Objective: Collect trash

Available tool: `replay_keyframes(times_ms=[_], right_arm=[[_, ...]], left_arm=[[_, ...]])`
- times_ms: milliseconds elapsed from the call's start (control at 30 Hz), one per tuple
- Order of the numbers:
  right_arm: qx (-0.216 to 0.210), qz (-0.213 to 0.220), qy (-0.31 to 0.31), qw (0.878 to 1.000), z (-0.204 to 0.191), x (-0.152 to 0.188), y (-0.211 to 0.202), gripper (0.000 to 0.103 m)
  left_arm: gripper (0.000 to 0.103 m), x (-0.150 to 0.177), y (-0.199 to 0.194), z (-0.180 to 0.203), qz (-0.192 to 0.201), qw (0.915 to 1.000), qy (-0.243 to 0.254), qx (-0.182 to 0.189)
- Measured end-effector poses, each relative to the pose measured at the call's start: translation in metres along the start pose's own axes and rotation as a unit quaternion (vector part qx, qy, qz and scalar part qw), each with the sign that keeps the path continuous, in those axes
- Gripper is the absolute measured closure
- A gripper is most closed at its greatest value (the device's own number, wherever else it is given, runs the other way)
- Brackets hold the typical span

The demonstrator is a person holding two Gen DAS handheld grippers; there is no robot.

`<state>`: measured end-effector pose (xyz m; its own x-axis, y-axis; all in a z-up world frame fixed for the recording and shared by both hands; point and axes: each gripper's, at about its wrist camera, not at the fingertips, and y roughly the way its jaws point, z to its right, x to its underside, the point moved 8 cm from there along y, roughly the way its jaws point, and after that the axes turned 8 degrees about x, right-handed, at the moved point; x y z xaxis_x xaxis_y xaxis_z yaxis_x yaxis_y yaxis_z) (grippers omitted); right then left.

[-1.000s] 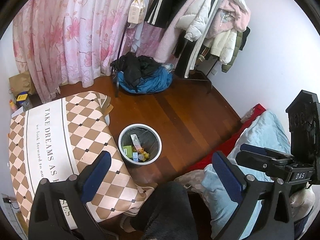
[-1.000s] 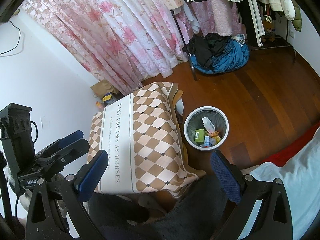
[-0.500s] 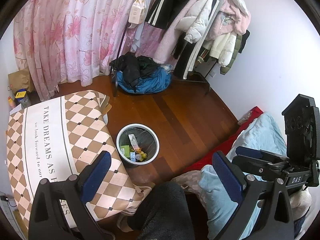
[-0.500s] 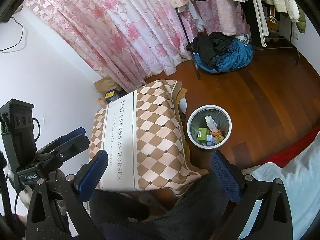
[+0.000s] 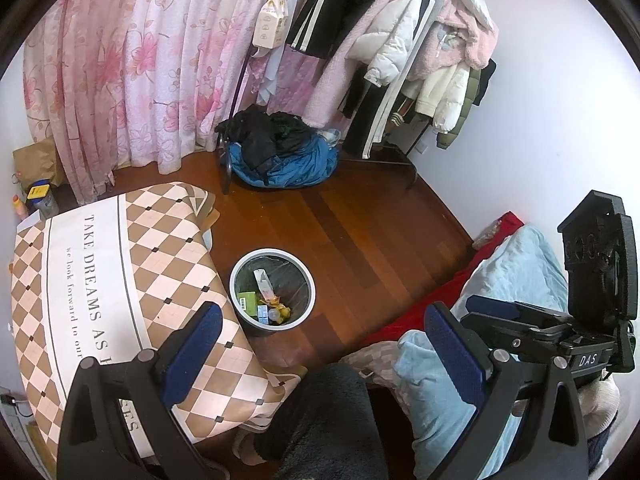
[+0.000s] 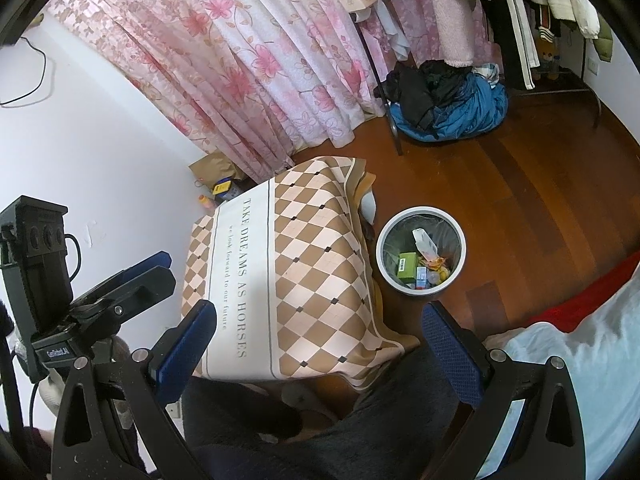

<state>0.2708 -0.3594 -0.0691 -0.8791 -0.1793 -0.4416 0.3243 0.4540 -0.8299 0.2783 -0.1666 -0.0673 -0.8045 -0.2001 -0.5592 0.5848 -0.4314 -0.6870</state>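
Note:
A white round trash bin (image 5: 240,266) with a dark liner stands on the wooden floor beside the table; it also shows in the right wrist view (image 6: 460,236). Inside lie a green box (image 5: 247,302), a white wrapper (image 5: 263,280) and small yellow scraps (image 5: 280,310). My left gripper (image 5: 324,352) is open and empty, held high above the bin and my lap. My right gripper (image 6: 316,348) is open and empty, above the table's near edge. Each gripper appears in the other's view, the right one (image 5: 520,320) and the left one (image 6: 132,276).
A low table under a checked cloth (image 5: 120,280) reading "TAKE DREAMS AS HORSES" stands left of the bin. A pile of dark and blue clothes (image 5: 280,152) lies under a coat rack (image 5: 400,60). Pink curtains (image 5: 140,60) hang behind. A bed with blue bedding (image 5: 512,264) is right.
Both views have shifted slightly, as the grippers rise and tilt a little. The bin and its contents have not moved. Both grippers stay open.

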Motion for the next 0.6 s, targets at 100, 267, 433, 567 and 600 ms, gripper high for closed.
replay_keyframes(times_ms=[100, 267, 433, 567, 600], right_arm=[[-0.001, 0.000, -0.001, 1.000, -0.001, 0.001, 0.001, 0.000], [-0.003, 0.000, 0.000, 1.000, -0.006, 0.004, 0.001, 0.000], [-0.003, 0.000, 0.000, 1.000, -0.010, 0.007, 0.001, 0.000], [-0.002, 0.000, 0.001, 1.000, -0.010, 0.007, 0.002, 0.000], [-0.003, 0.000, 0.001, 1.000, -0.008, 0.006, 0.002, 0.000]], left_arm=[[0.000, -0.001, 0.000, 0.000, 0.000, 1.0000, 0.000, 0.000], [0.000, -0.003, 0.000, 0.001, 0.000, 1.0000, 0.001, 0.002], [0.000, -0.004, 0.000, 0.003, 0.002, 1.0000, 0.002, 0.004], [0.000, -0.004, 0.000, 0.003, 0.001, 1.0000, 0.002, 0.004], [0.000, -0.003, 0.000, 0.002, 0.002, 1.0000, 0.002, 0.003]])
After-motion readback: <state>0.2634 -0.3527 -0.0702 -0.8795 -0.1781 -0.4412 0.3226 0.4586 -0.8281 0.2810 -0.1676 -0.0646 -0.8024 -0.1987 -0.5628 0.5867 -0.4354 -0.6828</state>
